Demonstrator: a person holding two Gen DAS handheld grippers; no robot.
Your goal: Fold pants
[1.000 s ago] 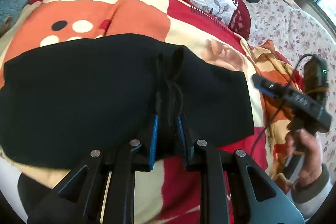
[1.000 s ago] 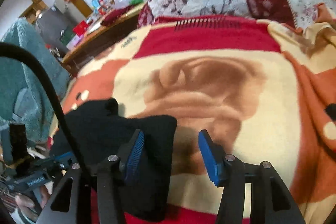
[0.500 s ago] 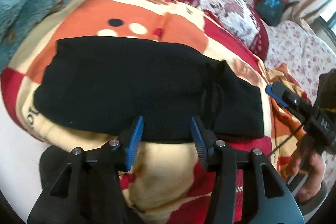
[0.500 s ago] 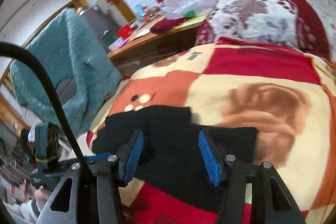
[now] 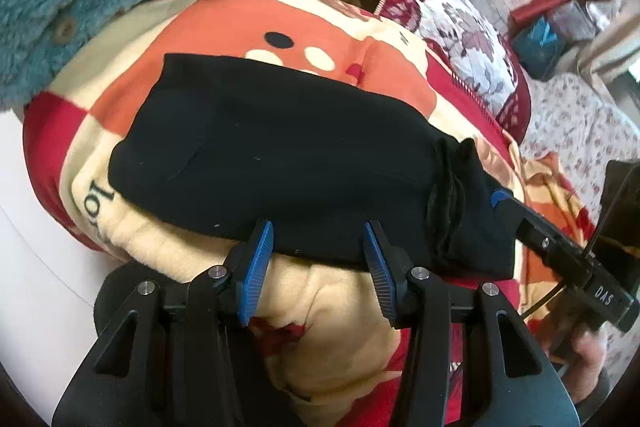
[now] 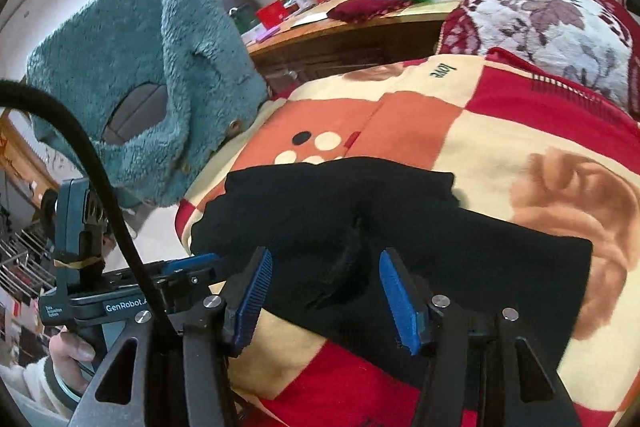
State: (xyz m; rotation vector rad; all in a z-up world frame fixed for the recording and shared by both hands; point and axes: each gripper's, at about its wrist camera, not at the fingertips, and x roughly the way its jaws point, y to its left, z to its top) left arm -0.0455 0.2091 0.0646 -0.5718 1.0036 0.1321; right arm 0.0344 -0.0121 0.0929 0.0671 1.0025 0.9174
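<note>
We see black pants (image 5: 288, 159) folded on the blanket (image 5: 344, 311), at 12 o'clock of both grippers. Left gripper (image 5: 318, 263) open, empty; right gripper (image 6: 326, 293) just opened wider, empty.

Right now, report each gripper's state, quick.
Left gripper: open, holding nothing, jaws just opened off the black pants.
Right gripper: open, holding nothing, jaws just widened above the pants.
</note>
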